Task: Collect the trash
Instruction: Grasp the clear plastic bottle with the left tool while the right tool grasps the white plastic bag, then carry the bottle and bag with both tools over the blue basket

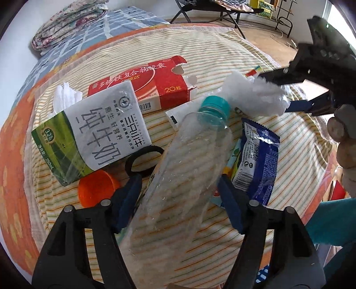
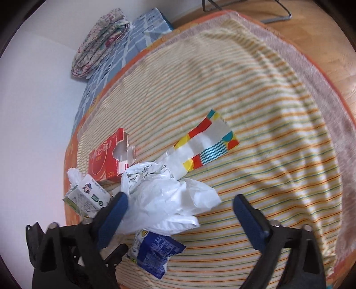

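Observation:
Trash lies on a striped cloth point(image 1: 289, 142). My left gripper point(image 1: 180, 195) is shut on a clear plastic bottle point(image 1: 178, 177) with a teal cap point(image 1: 215, 106). Beside it lie a milk carton point(image 1: 93, 131), a red box point(image 1: 142, 82), an orange cup point(image 1: 95, 189), black scissors point(image 1: 142, 160) and a blue wrapper point(image 1: 258, 155). My right gripper point(image 2: 180, 213) is open, with a white plastic bag point(image 2: 164, 200) against its left finger; it shows in the left wrist view point(image 1: 291, 93) with the bag point(image 1: 251, 95).
A colourful paper strip point(image 2: 207, 142) lies mid-cloth. Crumpled tissue point(image 1: 64, 97) sits behind the carton. Folded bedding point(image 2: 100, 40) is at the far left by the wall. Chair legs point(image 1: 229, 13) stand on the wooden floor beyond the cloth.

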Demonstrator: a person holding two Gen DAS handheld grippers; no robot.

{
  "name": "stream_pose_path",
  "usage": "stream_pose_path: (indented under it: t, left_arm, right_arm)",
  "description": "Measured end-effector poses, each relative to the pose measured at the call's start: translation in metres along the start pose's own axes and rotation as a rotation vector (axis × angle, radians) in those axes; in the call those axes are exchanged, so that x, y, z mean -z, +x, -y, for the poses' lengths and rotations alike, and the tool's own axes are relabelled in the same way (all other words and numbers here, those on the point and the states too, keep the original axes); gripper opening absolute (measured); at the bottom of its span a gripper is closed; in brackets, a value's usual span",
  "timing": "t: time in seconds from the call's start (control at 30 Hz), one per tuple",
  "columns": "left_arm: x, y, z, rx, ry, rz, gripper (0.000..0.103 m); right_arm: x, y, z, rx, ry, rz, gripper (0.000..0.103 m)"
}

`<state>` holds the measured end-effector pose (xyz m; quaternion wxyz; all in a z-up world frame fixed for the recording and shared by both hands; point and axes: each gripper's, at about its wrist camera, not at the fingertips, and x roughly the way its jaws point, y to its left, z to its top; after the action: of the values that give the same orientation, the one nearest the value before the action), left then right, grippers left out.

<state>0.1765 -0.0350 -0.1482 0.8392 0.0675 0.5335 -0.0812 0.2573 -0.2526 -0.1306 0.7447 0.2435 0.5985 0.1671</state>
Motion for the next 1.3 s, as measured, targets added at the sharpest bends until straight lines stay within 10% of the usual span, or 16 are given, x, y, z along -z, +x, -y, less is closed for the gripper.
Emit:
stream_pose_path:
  t: [0.17,0.33,0.83,1.3]
  left_arm:
    - [0.003,-0.005,-0.003,-0.001,-0.016,0.012,0.063]
    - [0.006,-0.018,-0.007,0.012,-0.041,0.04,0.062]
    - [0.03,-0.083,-0.01,0.076,-0.093,0.136,0.062]
    - [0.097,-0.134,0.023,0.109,-0.079,0.174,0.062]
  right_arm:
    - [0.002,0.005,-0.001,-0.081,0.022,-0.04,0.055]
    - [0.007,-0.008,-0.011,-0.076,-0.047,0.001,0.041]
    - [0.042,-0.077,-0.064,0.013,-0.406,0.19,0.038]
    - [0.141,-0.114,-0.087,0.055,-0.673,0.222,0.038]
